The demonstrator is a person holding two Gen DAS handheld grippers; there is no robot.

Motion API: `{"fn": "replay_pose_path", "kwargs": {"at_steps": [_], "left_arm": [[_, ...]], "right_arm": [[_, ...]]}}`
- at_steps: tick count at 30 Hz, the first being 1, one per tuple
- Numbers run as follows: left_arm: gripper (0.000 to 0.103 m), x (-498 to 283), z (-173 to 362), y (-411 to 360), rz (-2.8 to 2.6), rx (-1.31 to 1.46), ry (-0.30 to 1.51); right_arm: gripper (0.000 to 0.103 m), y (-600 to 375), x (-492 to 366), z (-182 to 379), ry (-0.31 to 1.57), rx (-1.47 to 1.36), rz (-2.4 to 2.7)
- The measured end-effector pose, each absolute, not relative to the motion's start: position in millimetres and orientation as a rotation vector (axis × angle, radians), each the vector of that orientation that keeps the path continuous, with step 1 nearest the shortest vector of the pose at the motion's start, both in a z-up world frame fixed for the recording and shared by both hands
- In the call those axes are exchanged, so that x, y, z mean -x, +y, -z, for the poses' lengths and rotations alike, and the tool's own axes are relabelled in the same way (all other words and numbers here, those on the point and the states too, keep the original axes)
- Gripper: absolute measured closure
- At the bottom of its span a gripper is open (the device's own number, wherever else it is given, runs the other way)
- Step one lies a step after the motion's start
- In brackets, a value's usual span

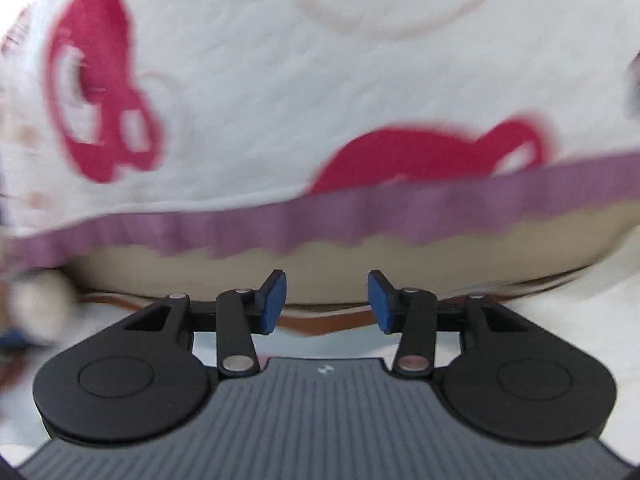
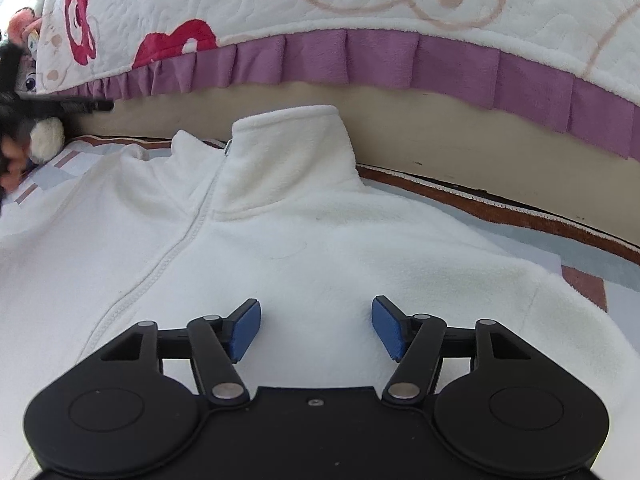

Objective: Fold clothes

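A quilted bedspread (image 2: pixel 360 12) with purple ruffle (image 2: pixel 400 64) overhangs the patterned rug (image 2: pixel 580 280).

A patterned rug (image 2: pixel 580 280) with pale blue and reddish-brown squares and a brown border covers the floor across the lower half of the right wrist view. A white fleece jacket (image 2: pixel 280 240) lies flat directly on it, filling the centre and lower left of the frame, its zip closed and its stand-up collar toward the top. Just behind the collar, a beige bed base (image 2: pixel 440 136) runs across the frame. At the far left edge, a small plush toy (image 2: pixel 46 140) rests at the rug's border against the bed base.
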State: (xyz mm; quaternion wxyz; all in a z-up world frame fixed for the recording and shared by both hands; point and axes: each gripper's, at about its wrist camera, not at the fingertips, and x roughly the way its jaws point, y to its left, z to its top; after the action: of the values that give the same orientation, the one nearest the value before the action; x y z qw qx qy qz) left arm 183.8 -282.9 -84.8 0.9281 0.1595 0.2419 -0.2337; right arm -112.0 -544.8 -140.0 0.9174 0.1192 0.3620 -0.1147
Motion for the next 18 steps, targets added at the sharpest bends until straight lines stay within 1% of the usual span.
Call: {"fn": "replay_pose_path", "kwargs": {"at_steps": [2, 4, 10, 11, 12, 13, 16, 17, 18], "left_arm": [[0.043, -183.1, 81.0, -293.1, 0.674, -0.288, 0.586], [0.042, -180.7, 91.1, -308.2, 0.796, -0.281, 0.667], [0.042, -169.5, 137.1, -355.6, 0.851, -0.429, 0.760], [0.041, -169.5, 141.2, -359.2, 0.857, -0.426, 0.778], [0.036, -169.6, 144.8, -362.4, 0.861, -0.419, 0.793], [0.034, -171.1, 147.0, -364.0, 0.860, -0.397, 0.803], [0.032, -180.7, 152.5, -365.9, 0.865, -0.309, 0.866], [0.031, -180.9, 151.7, -365.2, 0.864, -0.297, 0.862], [0.033, -181.2, 150.9, -364.5, 0.864, -0.284, 0.857]], "right_arm": [[0.036, -552.2, 112.2, 136.0, 0.741, -0.297, 0.243], [0.036, -560.7, 115.7, 131.3, 0.726, -0.330, 0.268], [0.036, -586.4, 131.2, 124.5, 0.701, -0.351, 0.387], [0.036, -590.2, 132.7, 125.6, 0.700, -0.367, 0.395], [0.036, -592.8, 133.6, 126.9, 0.698, -0.380, 0.398], [0.036, -594.6, 133.9, 128.5, 0.697, -0.392, 0.396], [0.036, -593.7, 132.5, 133.1, 0.708, -0.395, 0.390], [0.036, -592.4, 131.4, 134.7, 0.714, -0.389, 0.386], [0.036, -591.0, 130.5, 135.6, 0.718, -0.380, 0.384]]}}
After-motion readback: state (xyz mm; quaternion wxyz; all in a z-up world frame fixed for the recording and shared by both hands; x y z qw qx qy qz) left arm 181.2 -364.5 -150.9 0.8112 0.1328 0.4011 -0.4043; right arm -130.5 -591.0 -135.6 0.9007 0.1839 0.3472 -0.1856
